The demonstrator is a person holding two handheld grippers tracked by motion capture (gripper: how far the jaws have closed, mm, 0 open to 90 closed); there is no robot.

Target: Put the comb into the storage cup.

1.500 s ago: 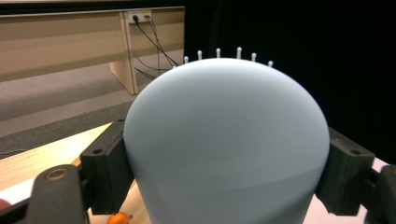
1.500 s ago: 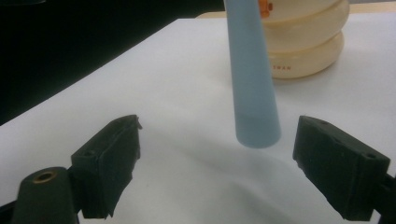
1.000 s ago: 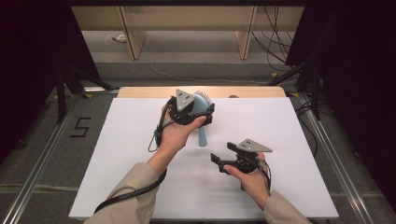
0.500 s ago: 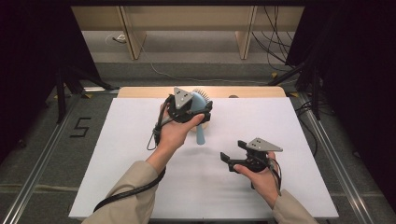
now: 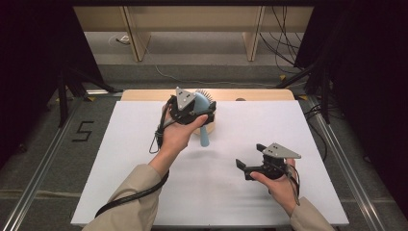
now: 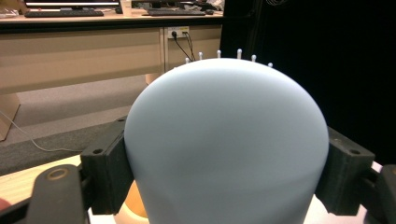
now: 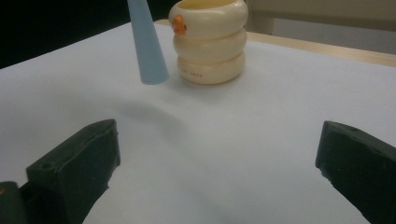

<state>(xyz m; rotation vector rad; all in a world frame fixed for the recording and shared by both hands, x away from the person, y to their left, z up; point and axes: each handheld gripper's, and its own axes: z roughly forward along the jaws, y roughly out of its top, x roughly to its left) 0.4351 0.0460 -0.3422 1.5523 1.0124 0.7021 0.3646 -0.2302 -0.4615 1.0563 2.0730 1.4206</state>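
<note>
A white sheet (image 5: 144, 159) covers the table, with a strip of bare wooden edge (image 5: 144, 95) showing at the far side; around it lie grey floor, metal rails, a black "5" (image 5: 82, 131) marked on the floor to the left, and loose cables under wooden furniture beyond. From above, the left gripper (image 5: 204, 109) is held near the far edge of the sheet, clamped on the head of a pale blue hairbrush (image 5: 206, 138) whose handle points down toward the sheet, the tip hanging just above it. The right gripper (image 5: 250, 159) hovers well apart, nearer the person, its jaws having just been opening and now wide with nothing between them. The left gripper view shows what the high view cannot: the smooth rounded back of the brush head (image 6: 224, 144) pressed on both sides by the black pads, white bristle tips peeking over the top, and a desk with keyboards (image 6: 60, 13) in the room behind. The right gripper view reveals a cream ribbed cup (image 7: 210, 39) with a small orange mark, standing on the sheet just beside the handle tip (image 7: 148, 46), which the left hand mostly hides from above.
</note>
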